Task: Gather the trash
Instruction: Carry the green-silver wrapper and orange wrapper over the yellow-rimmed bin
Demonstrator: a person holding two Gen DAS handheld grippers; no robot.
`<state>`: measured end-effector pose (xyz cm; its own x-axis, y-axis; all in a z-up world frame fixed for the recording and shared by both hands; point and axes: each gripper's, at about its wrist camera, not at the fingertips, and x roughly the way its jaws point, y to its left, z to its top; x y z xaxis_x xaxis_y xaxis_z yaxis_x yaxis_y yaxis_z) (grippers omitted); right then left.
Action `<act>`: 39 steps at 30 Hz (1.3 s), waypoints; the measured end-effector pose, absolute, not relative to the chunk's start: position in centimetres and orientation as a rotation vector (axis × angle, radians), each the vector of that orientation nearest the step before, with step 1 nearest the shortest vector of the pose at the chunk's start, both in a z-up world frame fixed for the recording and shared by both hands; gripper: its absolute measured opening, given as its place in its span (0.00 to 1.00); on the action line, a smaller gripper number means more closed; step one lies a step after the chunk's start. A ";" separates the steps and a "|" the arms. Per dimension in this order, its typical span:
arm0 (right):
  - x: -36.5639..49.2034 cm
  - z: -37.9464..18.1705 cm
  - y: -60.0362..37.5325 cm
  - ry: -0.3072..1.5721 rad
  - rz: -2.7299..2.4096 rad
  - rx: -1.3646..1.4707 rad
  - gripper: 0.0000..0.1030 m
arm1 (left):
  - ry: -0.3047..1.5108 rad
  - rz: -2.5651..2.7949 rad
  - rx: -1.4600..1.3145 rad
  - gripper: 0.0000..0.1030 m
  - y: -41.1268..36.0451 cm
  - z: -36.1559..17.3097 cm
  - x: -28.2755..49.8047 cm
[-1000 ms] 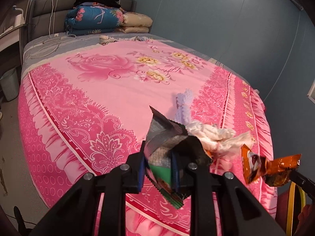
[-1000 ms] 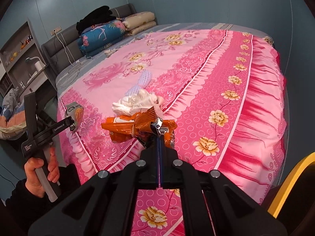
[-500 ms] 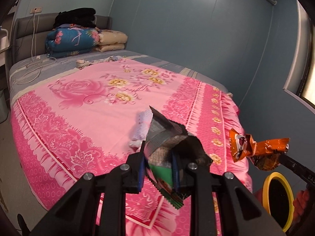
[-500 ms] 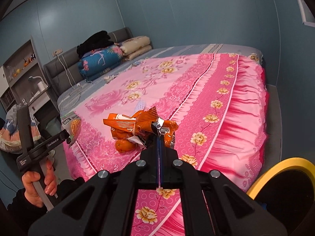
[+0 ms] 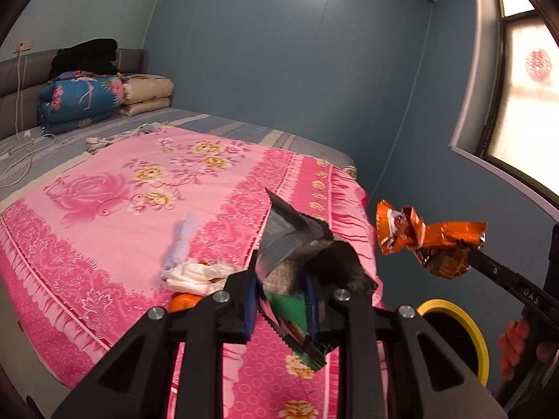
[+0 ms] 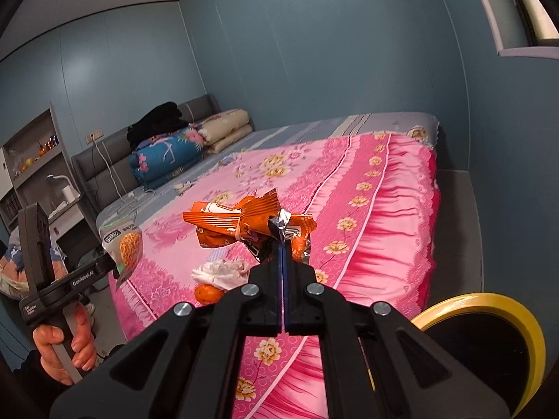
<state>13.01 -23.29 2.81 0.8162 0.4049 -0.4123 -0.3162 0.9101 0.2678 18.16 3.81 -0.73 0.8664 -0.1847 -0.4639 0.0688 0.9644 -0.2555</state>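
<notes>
A grey snack bag is pinched by the left gripper, an orange wrapper by the right gripper, both held off the bed edge, near the yellow-rimmed bin.

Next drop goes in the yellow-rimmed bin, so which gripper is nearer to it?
Right. The right gripper hangs just beside the yellow-rimmed bin; the left gripper sits farther off, over the bed.

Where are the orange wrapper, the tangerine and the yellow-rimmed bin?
orange wrapper [image 6: 244,225]: right wrist view, on its crumpled middle.
tangerine [image 6: 207,294]: right wrist view, on the visible peel below the tissue.
yellow-rimmed bin [image 5: 470,331]: left wrist view, on the yellow rim's right side.
</notes>
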 end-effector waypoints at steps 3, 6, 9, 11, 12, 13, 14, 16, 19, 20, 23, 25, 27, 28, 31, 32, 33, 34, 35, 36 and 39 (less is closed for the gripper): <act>12.1 3.7 -24.6 0.450 0.368 0.197 0.01 | 0.507 -0.170 -0.216 0.20 2.3 -0.2 18.1; 11.5 4.2 -25.8 0.433 0.341 0.205 0.01 | 0.515 -0.203 -0.205 0.20 0.8 0.1 18.2; 11.1 4.5 -26.7 0.427 0.319 0.216 0.01 | 0.535 -0.244 -0.192 0.20 -0.5 0.1 18.3; 10.8 4.6 -27.8 0.419 0.298 0.225 0.00 | 0.544 -0.260 -0.182 0.20 -1.3 0.0 18.4; 10.6 4.7 -28.3 0.415 0.288 0.229 0.01 | 0.548 -0.269 -0.176 0.20 -1.7 0.0 18.4; 10.6 4.8 -28.6 0.412 0.281 0.232 0.01 | 0.554 -0.280 -0.170 0.20 -2.2 0.0 18.4; 10.3 4.8 -29.3 0.405 0.266 0.237 0.01 | 0.559 -0.292 -0.163 0.20 -2.6 0.0 18.4; 10.0 4.9 -30.1 0.399 0.249 0.235 0.01 | 0.567 -0.313 -0.144 0.20 -3.7 -0.1 18.5; 9.3 4.8 -31.6 0.400 0.211 0.232 0.01 | 0.578 -0.349 -0.111 0.20 -5.6 -0.2 18.6; 9.2 4.7 -31.9 0.401 0.203 0.233 0.01 | 0.581 -0.359 -0.105 0.20 -6.1 -0.3 18.6; 8.8 4.4 -33.4 0.408 0.168 0.238 0.01 | 0.598 -0.399 -0.086 0.20 -8.0 -0.6 19.0; 8.6 4.2 -34.4 0.411 0.142 0.241 0.01 | 0.612 -0.428 -0.074 0.20 -9.4 -0.9 19.2; 8.6 3.8 -35.1 0.414 0.129 0.247 0.01 | 0.624 -0.453 -0.066 0.20 -10.6 -1.2 19.4; 8.6 3.7 -35.7 0.418 0.117 0.251 0.01 | 0.633 -0.471 -0.059 0.20 -11.5 -1.4 19.5; 8.7 3.1 -36.8 0.425 0.098 0.258 0.01 | 0.646 -0.505 -0.045 0.20 -13.4 -1.7 19.3; 8.7 2.9 -37.2 0.428 0.096 0.259 0.01 | 0.652 -0.516 -0.041 0.20 -14.0 -1.9 19.2; 8.7 2.7 -37.5 0.430 0.093 0.261 0.01 | 0.657 -0.527 -0.038 0.20 -14.6 -2.1 19.1; 8.6 2.4 -38.0 0.436 0.086 0.262 0.01 | 0.665 -0.537 -0.031 0.20 -15.2 -2.4 19.0; 8.6 2.2 -38.2 0.440 0.083 0.263 0.01 | 0.672 -0.545 -0.023 0.20 -15.8 -2.7 18.9; 8.7 2.1 -38.3 0.443 0.078 0.265 0.01 | 0.677 -0.551 -0.018 0.20 -16.2 -2.9 18.8; 8.5 1.4 -39.4 0.462 0.052 0.276 0.01 | 0.703 -0.575 -0.015 0.20 -17.3 -3.6 18.7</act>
